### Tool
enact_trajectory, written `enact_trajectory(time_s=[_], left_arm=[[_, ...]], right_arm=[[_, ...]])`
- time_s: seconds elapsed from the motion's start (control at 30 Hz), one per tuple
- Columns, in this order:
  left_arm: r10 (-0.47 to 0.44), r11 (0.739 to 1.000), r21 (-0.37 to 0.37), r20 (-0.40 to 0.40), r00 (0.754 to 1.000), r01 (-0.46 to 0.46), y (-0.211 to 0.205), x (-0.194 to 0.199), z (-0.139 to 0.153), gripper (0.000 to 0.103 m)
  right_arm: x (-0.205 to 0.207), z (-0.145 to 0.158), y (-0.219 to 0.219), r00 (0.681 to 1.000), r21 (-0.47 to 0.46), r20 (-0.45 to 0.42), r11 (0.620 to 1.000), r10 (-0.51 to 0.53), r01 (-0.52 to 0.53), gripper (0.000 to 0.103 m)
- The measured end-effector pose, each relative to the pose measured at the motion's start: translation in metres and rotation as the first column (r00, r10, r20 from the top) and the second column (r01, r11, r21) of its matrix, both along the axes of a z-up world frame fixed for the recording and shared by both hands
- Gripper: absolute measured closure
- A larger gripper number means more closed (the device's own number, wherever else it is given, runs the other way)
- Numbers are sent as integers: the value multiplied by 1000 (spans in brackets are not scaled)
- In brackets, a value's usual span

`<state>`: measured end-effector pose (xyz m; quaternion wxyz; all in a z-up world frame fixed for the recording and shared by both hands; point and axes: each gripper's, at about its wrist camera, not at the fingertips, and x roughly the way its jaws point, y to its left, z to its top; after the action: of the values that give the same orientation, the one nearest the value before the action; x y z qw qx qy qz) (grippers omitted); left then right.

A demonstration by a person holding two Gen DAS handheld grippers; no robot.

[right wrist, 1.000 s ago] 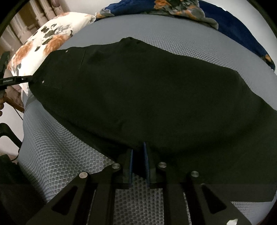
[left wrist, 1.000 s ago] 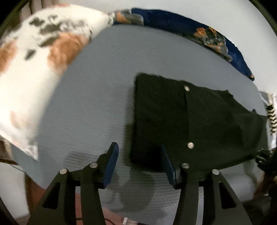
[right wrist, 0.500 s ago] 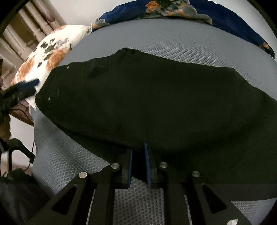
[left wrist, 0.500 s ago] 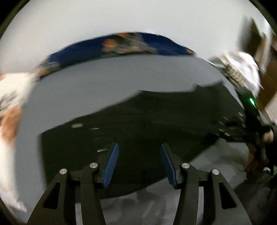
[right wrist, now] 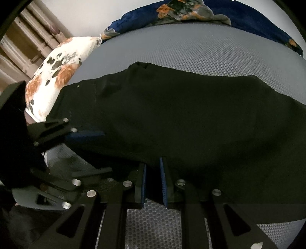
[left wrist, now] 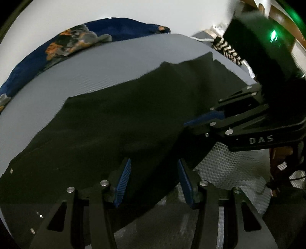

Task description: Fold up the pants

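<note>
While the black pants [right wrist: 181,118] lie spread across the grey mesh bed [right wrist: 200,51], the right gripper [right wrist: 153,179] has its jaws pressed nearly together on the near hem, pinching a fold of the cloth. In the left wrist view the left gripper [left wrist: 154,178] sits low over the pants [left wrist: 107,130] with its jaws wide apart, straddling the near edge and holding nothing. The right gripper [left wrist: 202,119] comes in from the right side there, its blue pad on the fabric edge. From the right wrist view the left gripper [right wrist: 84,135] shows at the left, just beside the pants' edge. A floral pillow [right wrist: 55,74] lies at the bed's far left, and a blue blanket [right wrist: 191,11] runs along the far side.
</note>
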<state>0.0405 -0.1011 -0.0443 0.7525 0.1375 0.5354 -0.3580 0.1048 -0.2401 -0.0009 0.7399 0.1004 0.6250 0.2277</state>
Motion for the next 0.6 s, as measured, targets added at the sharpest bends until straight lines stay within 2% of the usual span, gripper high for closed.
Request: enact_trajectory(time_s=[0.03,0.1,0.13,0.23,0.37,0.43,0.5,0.6], left_arm=[[-8,1000,8,-4,1000,8,-5,0,-4,64],[-14,1000,25,-9,1000,14,-11,1,-11,89],[-12,999,33,-13,1000,13,-13,2,-15,91],[10,1000,22,-33,999,-9,-10,5,-18,95],[20,1000,8,-39,999,-19,-7,6,-16,96],[27,1000,4,-40,999,-27,-7,6,-15,96],[40,999,-8,-53,998,-40,-4,7,-15,96],[60,998,-22,-63,996,-61,-1,10,-14,96]], right_arm=[[0,0,0,1000,3,-2,1000,-2,2,88],[-1,0,-3,1000,7,-14,1000,2,-2,87],[-2,0,-4,1000,4,-26,1000,4,-4,86],[-5,5,-20,999,28,-19,999,-33,34,65],[-6,9,-71,985,32,1,985,-170,170,63],[-6,5,-112,955,18,1,955,-296,296,63],[-6,1,-150,910,5,4,910,-414,414,63],[-10,-8,-205,820,1,-8,820,-572,572,63]])
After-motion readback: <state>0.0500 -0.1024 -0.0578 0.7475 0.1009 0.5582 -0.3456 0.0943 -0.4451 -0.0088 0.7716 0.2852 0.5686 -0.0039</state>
